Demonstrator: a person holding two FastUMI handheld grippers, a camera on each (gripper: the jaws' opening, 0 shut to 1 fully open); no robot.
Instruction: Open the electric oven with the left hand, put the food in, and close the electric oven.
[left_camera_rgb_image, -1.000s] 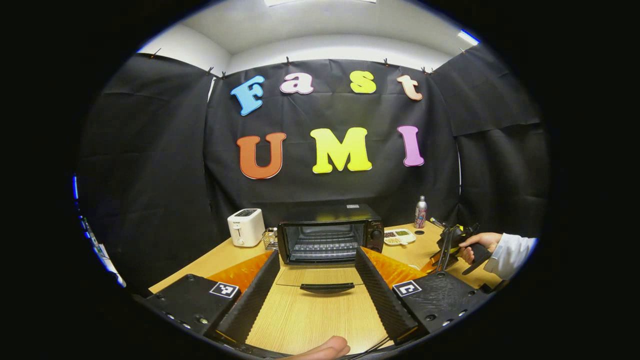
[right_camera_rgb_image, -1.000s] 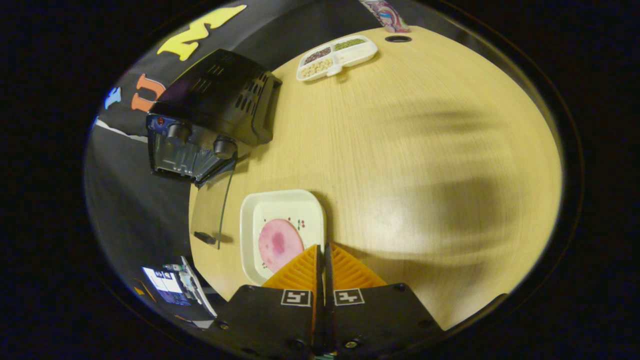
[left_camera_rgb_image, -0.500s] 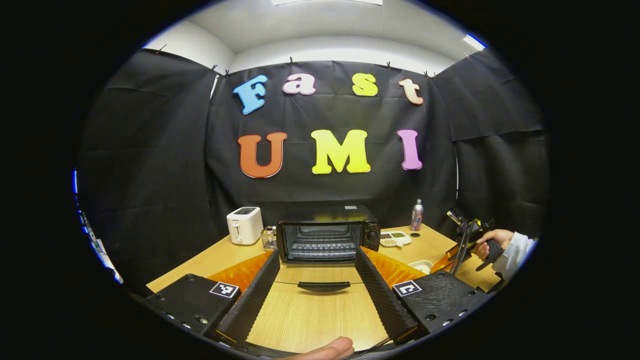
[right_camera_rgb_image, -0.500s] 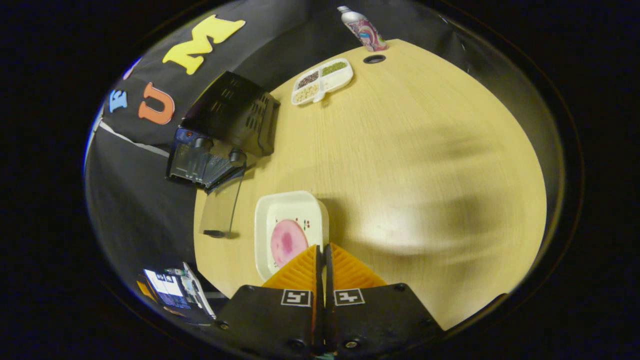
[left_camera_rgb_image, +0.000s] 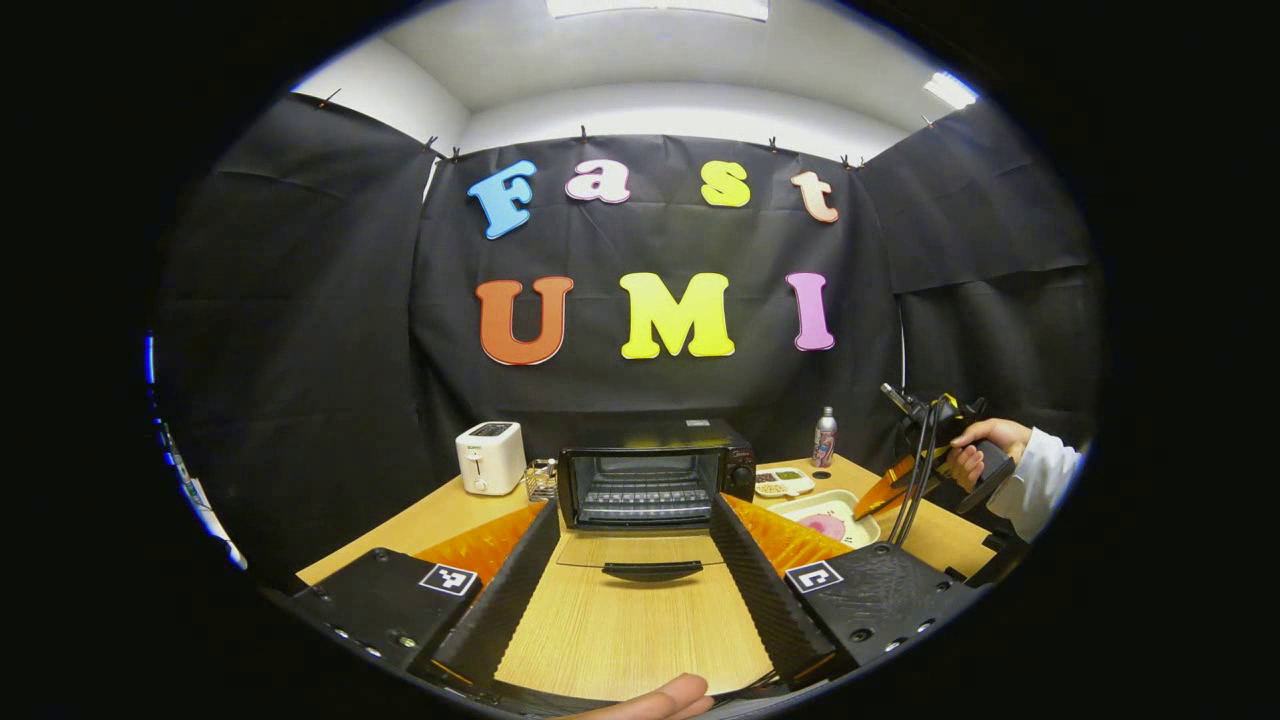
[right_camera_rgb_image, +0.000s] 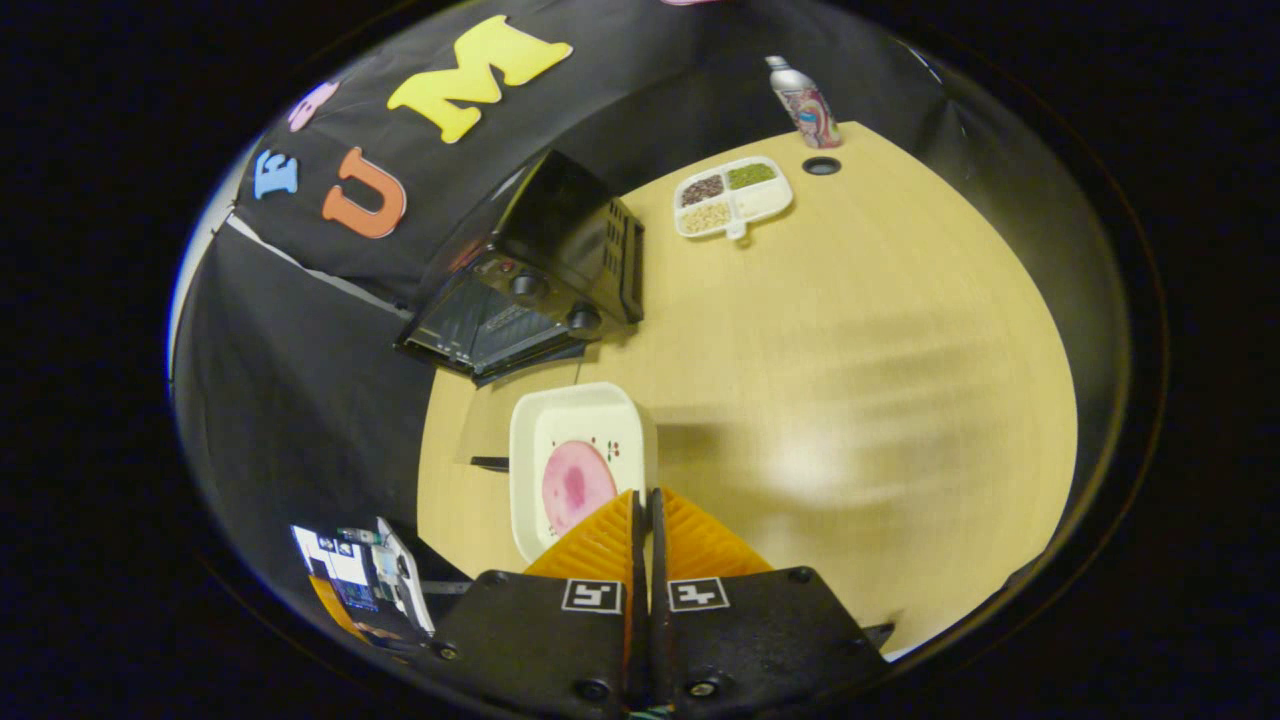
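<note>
Wood-grain table (right_camera_rgb_image: 850, 330): pale tabletop that carries every item listed below.
Oven: black electric oven (left_camera_rgb_image: 655, 472) stands at the middle of the table against the black cloth wall, two knobs on its right-hand panel.
Oven door: clear glass door with a black handle (left_camera_rgb_image: 640, 571) is folded fully down and lies flat on the table in front of the cavity; a wire rack (left_camera_rgb_image: 645, 497) is visible inside.
Food: round pink slice of meat (right_camera_rgb_image: 572, 484) lies on a square white plate (right_camera_rgb_image: 525, 455); the plate sits to the right of the lowered door, outside the oven.
Left gripper (left_camera_rgb_image: 632, 550): fingers spread wide, one on each side of the lowered door, gripping nothing; a fingertip of the holding hand shows at the bottom edge of the left gripper view.
Right gripper (right_camera_rgb_image: 643, 525): fingers drawn together with only a thin slit between them, at the near right rim of the plate; whether the rim is pinched between them cannot be told. In the left gripper view a hand in a white sleeve (left_camera_rgb_image: 1040, 480) holds it over the plate.
Other items: white toaster (left_camera_rgb_image: 490, 456) left of the oven; white divided tray of beans and grains (right_camera_rgb_image: 732, 195) and a printed bottle (right_camera_rgb_image: 805, 100) behind and to the right of it.
</note>
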